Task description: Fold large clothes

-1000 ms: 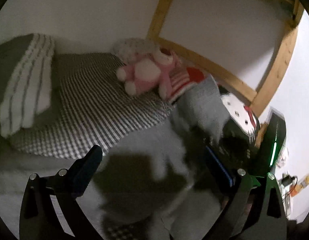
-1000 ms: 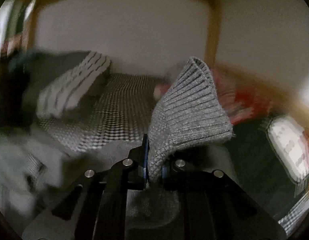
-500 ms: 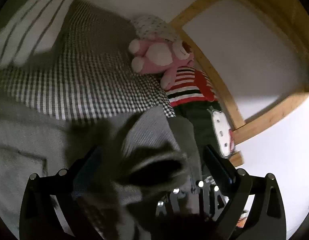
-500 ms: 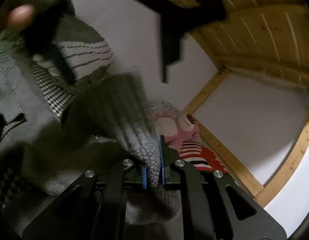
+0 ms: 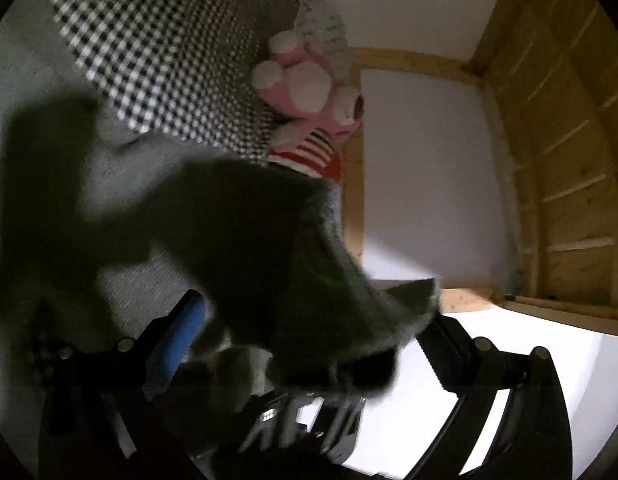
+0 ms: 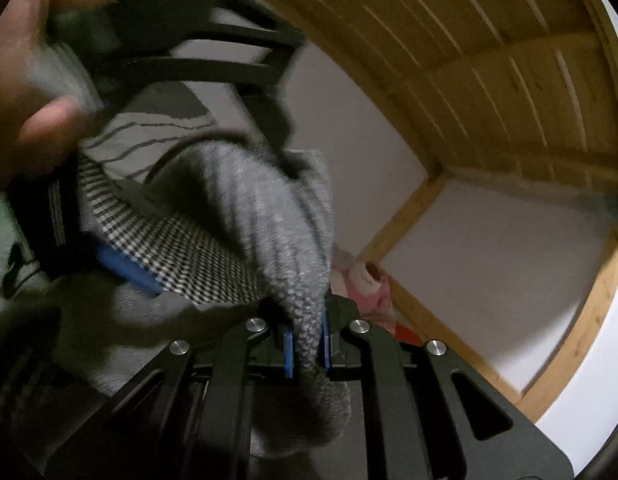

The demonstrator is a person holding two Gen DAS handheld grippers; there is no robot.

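1. Sweater [image 6: 265,224] — grey ribbed knit, raised off the checked bedding [image 6: 197,256], one fold pinched between the blue pads of the right gripper [image 6: 307,346].
2. Left gripper [image 5: 309,328] — fingers spread wide, gripping nothing; blurred dark knit [image 5: 269,248] hangs across the gap between them.
3. Hand [image 6: 33,76] at top left of the right wrist view, wrapped round the other gripper's black frame.
4. Pink plush toy [image 5: 309,88] lies on the bedding beside the wooden frame [image 5: 549,160].
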